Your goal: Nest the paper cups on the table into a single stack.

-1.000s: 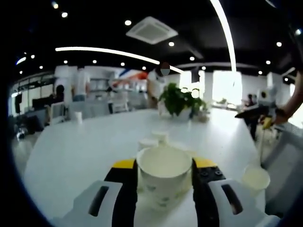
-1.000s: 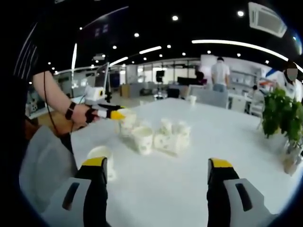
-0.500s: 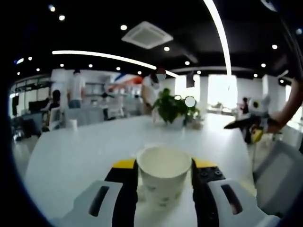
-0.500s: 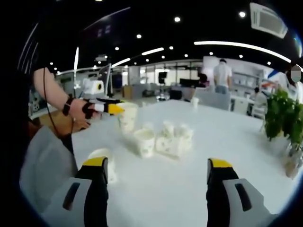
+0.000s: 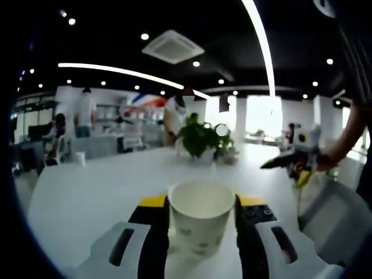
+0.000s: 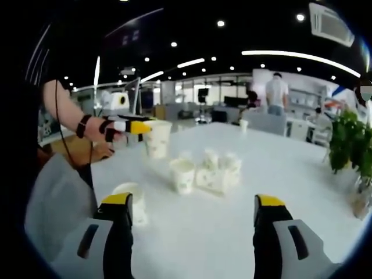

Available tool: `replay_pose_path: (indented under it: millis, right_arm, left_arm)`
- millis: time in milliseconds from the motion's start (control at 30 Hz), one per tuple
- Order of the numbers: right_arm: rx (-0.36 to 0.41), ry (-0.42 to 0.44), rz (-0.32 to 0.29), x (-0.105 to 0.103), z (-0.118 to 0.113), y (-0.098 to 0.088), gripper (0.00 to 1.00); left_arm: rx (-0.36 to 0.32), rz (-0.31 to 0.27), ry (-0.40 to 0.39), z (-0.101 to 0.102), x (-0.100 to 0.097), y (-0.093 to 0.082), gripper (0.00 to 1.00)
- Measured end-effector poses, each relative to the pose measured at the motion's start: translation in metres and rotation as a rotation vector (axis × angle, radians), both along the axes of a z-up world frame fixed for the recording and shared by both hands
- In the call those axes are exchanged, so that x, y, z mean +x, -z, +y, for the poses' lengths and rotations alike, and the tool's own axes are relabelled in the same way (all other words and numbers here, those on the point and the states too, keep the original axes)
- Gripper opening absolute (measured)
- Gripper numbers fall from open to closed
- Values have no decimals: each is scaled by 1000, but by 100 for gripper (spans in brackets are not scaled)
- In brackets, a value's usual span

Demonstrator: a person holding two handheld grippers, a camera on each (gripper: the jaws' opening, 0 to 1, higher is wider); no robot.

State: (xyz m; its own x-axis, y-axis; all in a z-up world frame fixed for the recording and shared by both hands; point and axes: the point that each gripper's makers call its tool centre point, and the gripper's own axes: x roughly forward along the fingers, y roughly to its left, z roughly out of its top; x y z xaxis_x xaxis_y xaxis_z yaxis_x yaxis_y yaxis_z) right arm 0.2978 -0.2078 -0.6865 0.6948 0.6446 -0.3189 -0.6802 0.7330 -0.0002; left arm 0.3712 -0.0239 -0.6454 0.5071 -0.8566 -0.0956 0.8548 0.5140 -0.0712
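White table (image 6: 302,174); left tool (image 5: 200,224) clamps paper cup (image 5: 200,218) upright.

held cup: white paper cup (image 5: 200,224) with a faint pattern, upright, mouth open, clamped between the left tongs (image 5: 200,232), lifted above the desk (image 6: 279,168)
front cup: single cup (image 6: 182,175) standing upright on the desk
cluster: several patterned cups (image 6: 220,171) bunched just behind it
near cup: one cup (image 6: 129,200) by the desk's near edge
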Motion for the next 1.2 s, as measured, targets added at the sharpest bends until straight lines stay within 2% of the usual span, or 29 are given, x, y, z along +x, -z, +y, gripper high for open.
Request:
replay_pose_path:
  millis: [300, 600, 767, 1067, 1200]
  right_arm:
    - [0, -3, -4, 2, 1, -3, 83]
    - [4, 4, 1, 0, -1, -2, 86]
    - [-2, 5, 7, -1, 0, 2, 89]
    - [-4, 25, 0, 2, -2, 3, 100]
    - [-9, 28, 9, 2, -4, 6, 100]
  left_arm:
    - [-31, -12, 25, -1, 3, -14, 42]
    - [-84, -14, 97, -10, -4, -28, 42]
    - [-91, -15, 137, -14, -12, -29, 42]
    - [-98, 5, 197, -21, -25, -25, 42]
    - [-110, 15, 209, -23, -28, -24, 42]
